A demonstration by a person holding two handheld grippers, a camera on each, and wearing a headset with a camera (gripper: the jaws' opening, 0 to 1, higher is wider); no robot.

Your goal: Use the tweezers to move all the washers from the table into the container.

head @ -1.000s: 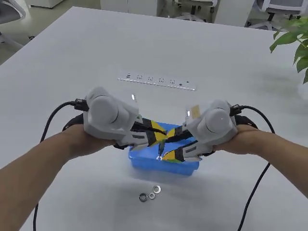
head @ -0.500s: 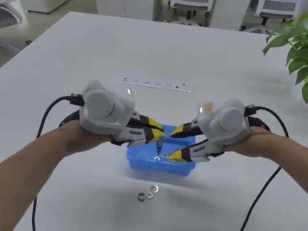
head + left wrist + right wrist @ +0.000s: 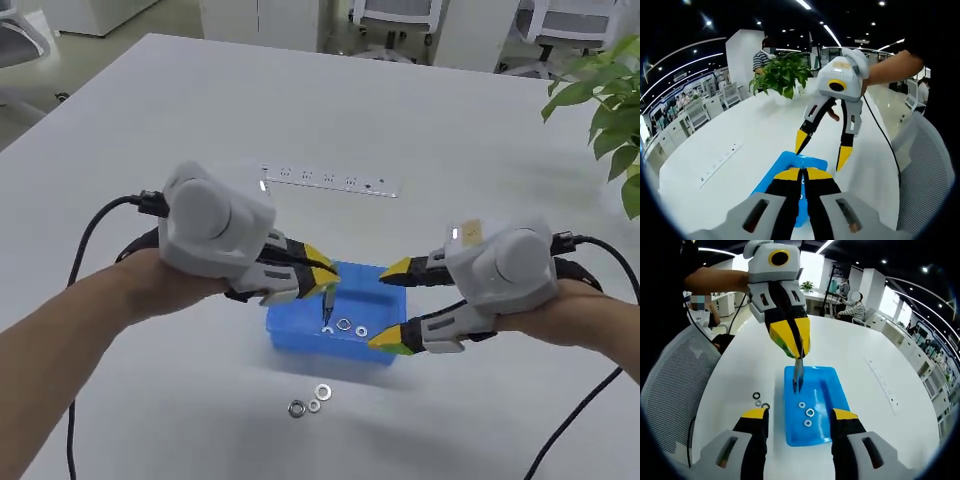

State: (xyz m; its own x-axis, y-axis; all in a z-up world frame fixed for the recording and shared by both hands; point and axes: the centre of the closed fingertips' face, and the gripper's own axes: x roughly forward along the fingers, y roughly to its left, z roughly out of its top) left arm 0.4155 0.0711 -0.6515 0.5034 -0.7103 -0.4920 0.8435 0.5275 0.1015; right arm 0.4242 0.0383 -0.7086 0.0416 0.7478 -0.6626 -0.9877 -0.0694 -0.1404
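My left gripper is shut on the tweezers, whose tips point down into the blue container. The right gripper view shows the tweezers hanging from the left gripper above the container. Three washers lie inside the container. Three more washers lie on the table just in front of it, and they appear as washers on the table in the right gripper view. My right gripper is open beside the container's right end, holding nothing. The left gripper view shows my right gripper open over the container.
A white power strip lies on the table behind the container. A green plant stands at the far right. Cables trail from both grippers. Office chairs stand beyond the far edge.
My right gripper has drawn back to the right, away from the tweezers, with its jaws spread wide. More washers now show inside the container. The left gripper has hardly moved.
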